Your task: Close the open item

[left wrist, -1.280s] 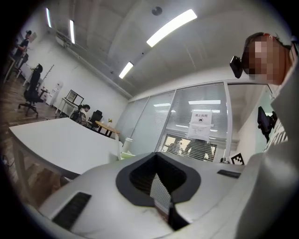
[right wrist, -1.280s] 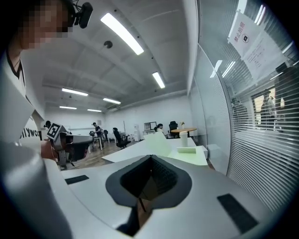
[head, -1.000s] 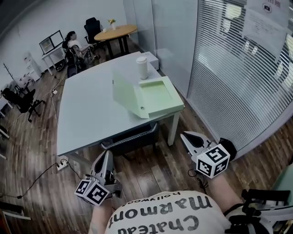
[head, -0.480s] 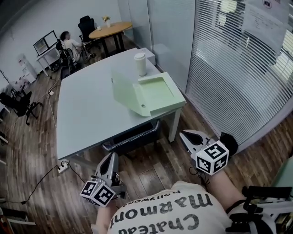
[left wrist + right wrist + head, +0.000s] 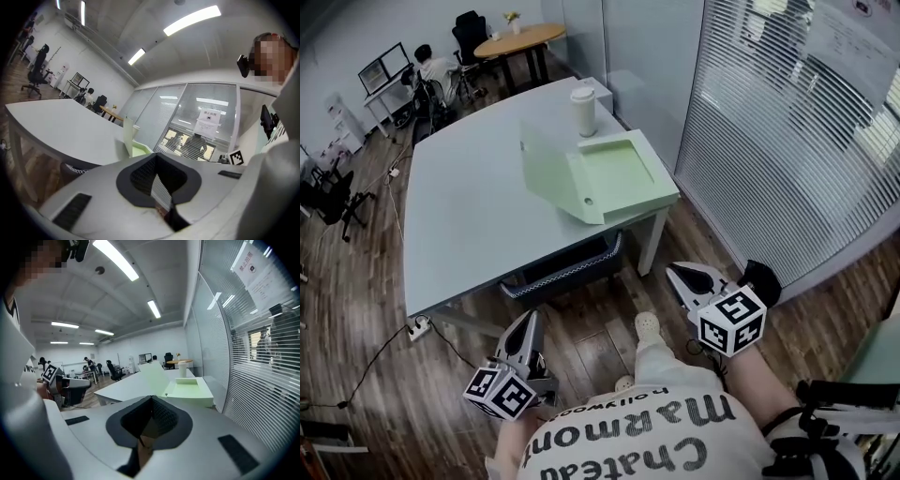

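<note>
A pale green box point(image 5: 619, 173) sits at the near right corner of the surface point(image 5: 459, 225), along its right edge. Its lid point(image 5: 546, 172) stands upright at the left side of the shallow tray. A white lidded cup point(image 5: 582, 111) stands just behind the box. The surface spreads broad to the box's left. The left hand-held gripper point(image 5: 528, 320) and the right hand-held gripper point(image 5: 675, 273) hang low over the wooden floor point(image 5: 600, 347), well apart from the surface, each with jaws pressed together on nothing.

the box point(image 5: 619, 173) sits on the table's point(image 5: 469, 216) near right corner, its lid point(image 5: 546, 169) standing at its left, a cup point(image 5: 582, 111) just behind; a basket point(image 5: 567, 272) lies under the table.
</note>
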A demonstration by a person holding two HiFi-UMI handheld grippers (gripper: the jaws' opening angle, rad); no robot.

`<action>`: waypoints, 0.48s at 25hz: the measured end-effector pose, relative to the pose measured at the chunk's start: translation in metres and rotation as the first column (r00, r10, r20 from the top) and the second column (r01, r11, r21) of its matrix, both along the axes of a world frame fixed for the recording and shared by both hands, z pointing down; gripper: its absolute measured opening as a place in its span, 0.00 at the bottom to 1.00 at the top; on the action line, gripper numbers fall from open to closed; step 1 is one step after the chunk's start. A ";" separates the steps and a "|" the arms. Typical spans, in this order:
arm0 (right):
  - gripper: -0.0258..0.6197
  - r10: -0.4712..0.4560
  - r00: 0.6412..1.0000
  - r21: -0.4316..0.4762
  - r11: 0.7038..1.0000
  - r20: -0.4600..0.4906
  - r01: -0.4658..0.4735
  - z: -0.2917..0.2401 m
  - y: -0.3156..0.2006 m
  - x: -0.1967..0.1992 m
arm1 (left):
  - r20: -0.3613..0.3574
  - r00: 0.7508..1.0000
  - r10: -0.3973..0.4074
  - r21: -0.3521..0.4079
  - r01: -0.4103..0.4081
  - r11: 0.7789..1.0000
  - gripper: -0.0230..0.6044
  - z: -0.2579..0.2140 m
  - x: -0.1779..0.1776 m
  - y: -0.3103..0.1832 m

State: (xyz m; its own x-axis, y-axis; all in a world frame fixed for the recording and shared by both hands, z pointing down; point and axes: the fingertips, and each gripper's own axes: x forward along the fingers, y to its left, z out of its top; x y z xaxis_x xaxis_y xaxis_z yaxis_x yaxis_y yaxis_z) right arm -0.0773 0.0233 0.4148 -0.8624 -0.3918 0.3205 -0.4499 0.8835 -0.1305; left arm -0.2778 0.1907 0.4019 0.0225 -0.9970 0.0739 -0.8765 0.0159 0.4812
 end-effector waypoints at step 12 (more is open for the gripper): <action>0.04 -0.031 0.999 0.044 0.999 0.020 0.030 -0.011 -0.058 -0.033 | 0.026 0.999 -0.033 0.017 0.033 0.999 0.02 -0.008 -0.028 -0.049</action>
State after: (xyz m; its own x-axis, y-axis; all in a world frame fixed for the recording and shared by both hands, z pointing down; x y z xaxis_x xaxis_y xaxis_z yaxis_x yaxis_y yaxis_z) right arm -0.1101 -0.0348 0.4039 -0.8804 -0.3785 0.2858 -0.4203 0.9018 -0.1004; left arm -0.3057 0.1417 0.3936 -0.0122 -0.9983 0.0573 -0.8880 0.0371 0.4583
